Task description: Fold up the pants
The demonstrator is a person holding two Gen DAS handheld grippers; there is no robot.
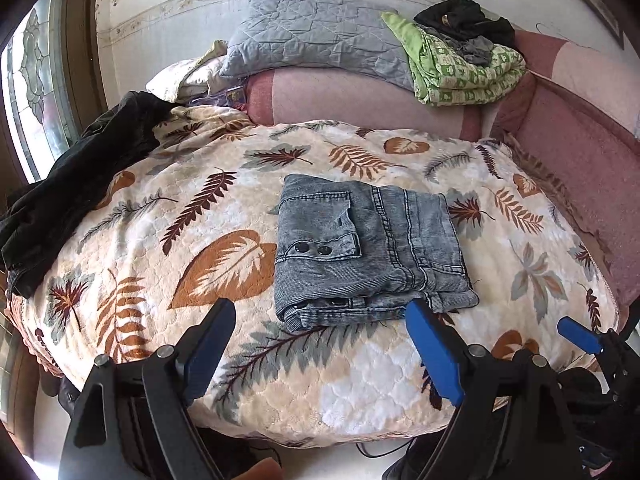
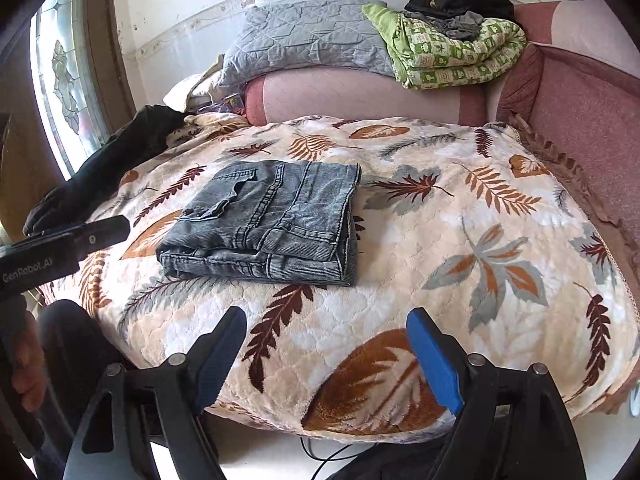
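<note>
The grey denim pants (image 1: 368, 248) lie folded into a compact rectangle on the leaf-patterned blanket (image 1: 200, 216); they also show in the right wrist view (image 2: 268, 224), left of centre. My left gripper (image 1: 320, 312) is open and empty, held just in front of the pants' near edge. My right gripper (image 2: 326, 320) is open and empty, over the blanket (image 2: 460, 240) to the right of the pants. The right gripper's blue fingertip shows at the lower right of the left wrist view (image 1: 580, 334). The left gripper's black body shows at the left of the right wrist view (image 2: 68, 244).
A dark garment (image 1: 72, 192) is draped over the blanket's left side. A pink sofa (image 1: 580, 128) runs along the back and right. On it sit a grey quilted pillow (image 1: 312, 36), a green patterned blanket (image 1: 460, 68) and dark clothes (image 1: 464, 20). A window (image 1: 36, 80) is at left.
</note>
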